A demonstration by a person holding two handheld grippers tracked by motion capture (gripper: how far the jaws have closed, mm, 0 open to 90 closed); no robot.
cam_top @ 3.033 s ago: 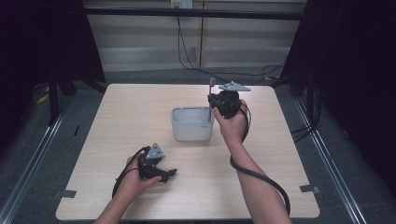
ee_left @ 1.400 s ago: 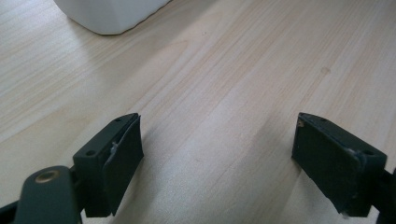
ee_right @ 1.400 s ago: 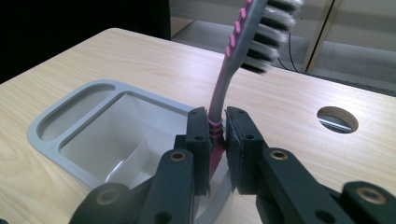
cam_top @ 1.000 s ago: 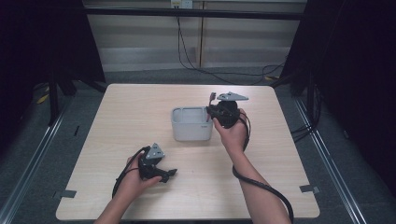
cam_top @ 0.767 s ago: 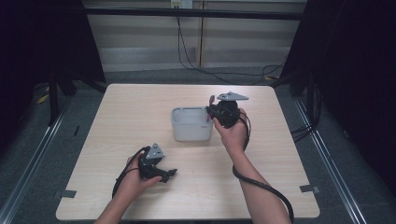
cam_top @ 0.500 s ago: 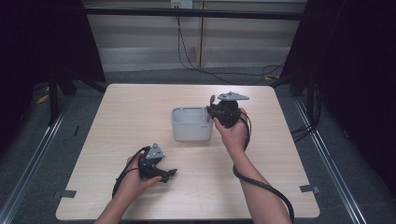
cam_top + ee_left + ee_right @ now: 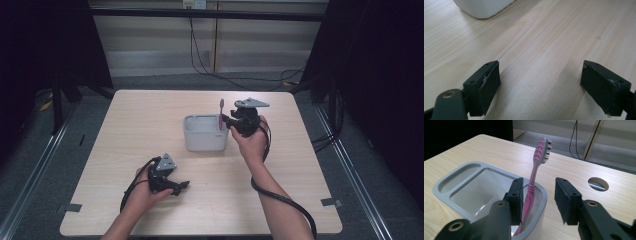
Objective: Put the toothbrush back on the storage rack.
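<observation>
Right tongs (image 7: 537, 202) just opened, freeing pink toothbrush (image 7: 535, 177); upright in holder (image 7: 454, 185), bristles up.

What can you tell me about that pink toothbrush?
The toothbrush looks like pink plastic with grey ribbed grips and pale bristles at its head. It stands nearly upright, head up, in the grey holder, leaning on the holder's rim. The right claw has just been opening around its handle; one pad sits right beside it, the other stands clear.

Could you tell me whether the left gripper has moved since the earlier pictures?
No. The left gripper lies at the same spot near the table's front edge, equally far from the holder.
</observation>
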